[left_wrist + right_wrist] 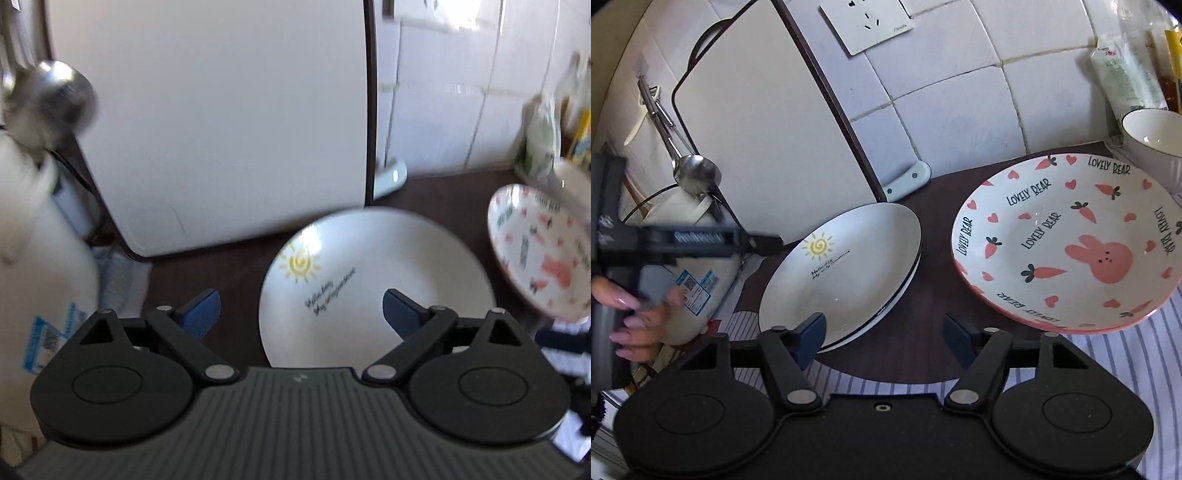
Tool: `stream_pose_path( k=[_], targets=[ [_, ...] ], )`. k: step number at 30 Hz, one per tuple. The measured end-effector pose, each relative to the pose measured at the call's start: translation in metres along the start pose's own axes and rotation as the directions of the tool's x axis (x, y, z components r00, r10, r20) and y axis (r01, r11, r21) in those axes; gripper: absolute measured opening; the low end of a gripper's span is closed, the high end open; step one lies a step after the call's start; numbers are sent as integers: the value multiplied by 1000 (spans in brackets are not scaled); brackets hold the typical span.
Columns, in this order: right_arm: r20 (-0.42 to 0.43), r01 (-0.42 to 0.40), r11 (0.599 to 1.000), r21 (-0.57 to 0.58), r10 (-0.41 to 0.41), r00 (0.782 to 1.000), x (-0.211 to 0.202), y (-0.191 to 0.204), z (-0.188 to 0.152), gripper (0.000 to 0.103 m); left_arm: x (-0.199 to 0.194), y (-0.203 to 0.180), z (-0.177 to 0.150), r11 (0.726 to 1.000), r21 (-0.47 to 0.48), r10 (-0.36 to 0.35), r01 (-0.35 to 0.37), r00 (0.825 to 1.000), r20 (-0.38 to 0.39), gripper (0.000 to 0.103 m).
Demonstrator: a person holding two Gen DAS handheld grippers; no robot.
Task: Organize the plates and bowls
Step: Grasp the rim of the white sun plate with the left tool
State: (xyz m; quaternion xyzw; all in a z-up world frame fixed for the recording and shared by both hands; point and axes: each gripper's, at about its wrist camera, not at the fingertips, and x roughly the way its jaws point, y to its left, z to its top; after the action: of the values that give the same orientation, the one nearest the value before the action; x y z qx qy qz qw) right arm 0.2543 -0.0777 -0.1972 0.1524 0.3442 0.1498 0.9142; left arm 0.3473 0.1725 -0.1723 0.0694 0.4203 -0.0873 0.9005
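A white plate with a yellow sun lies on the dark counter, on top of another plate. A pink-rimmed "Lovely Bear" rabbit plate sits to its right. A white bowl stands at the far right. My left gripper is open and empty, hovering over the sun plate's near left part. My right gripper is open and empty, above the counter between the two plates' near edges. In the right wrist view the left gripper's body shows blurred at the left.
A white cutting board leans on the tiled wall behind the sun plate. A ladle hangs at the left above a white container. Packets stand at the back right. A striped cloth covers the counter's near part.
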Motion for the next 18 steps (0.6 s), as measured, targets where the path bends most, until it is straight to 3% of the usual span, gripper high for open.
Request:
stream_pose_path(
  k=[5,8,13,14,15,18],
  targets=[
    [-30,-30,999,21,31,999,18,0,4,71,31,14,-4,999,-13,-32,31,998,-59,96],
    [-75,-1,999,46,4,997,36,0,5,58,47,27,-4,996,-75,-59,52,994,-93,96],
    [-94,53,996,78,-46,994,54,5,5,47,63,36,-6,992,-104,-83,70,988,-127,93],
    [-96,73,994,80,-65,993,56,6,5,30,65,36,-7,992,-105,-81,67,988,-132,92],
    [-111,119,991,62,-112,987,58,7,6,26,66,37,-9,992,-104,-80,66,988,-133,92],
    [-126,119,989,86,-108,986,57,3,8,24,65,38,-12,991,-116,-83,68,989,-126,90]
  ],
)
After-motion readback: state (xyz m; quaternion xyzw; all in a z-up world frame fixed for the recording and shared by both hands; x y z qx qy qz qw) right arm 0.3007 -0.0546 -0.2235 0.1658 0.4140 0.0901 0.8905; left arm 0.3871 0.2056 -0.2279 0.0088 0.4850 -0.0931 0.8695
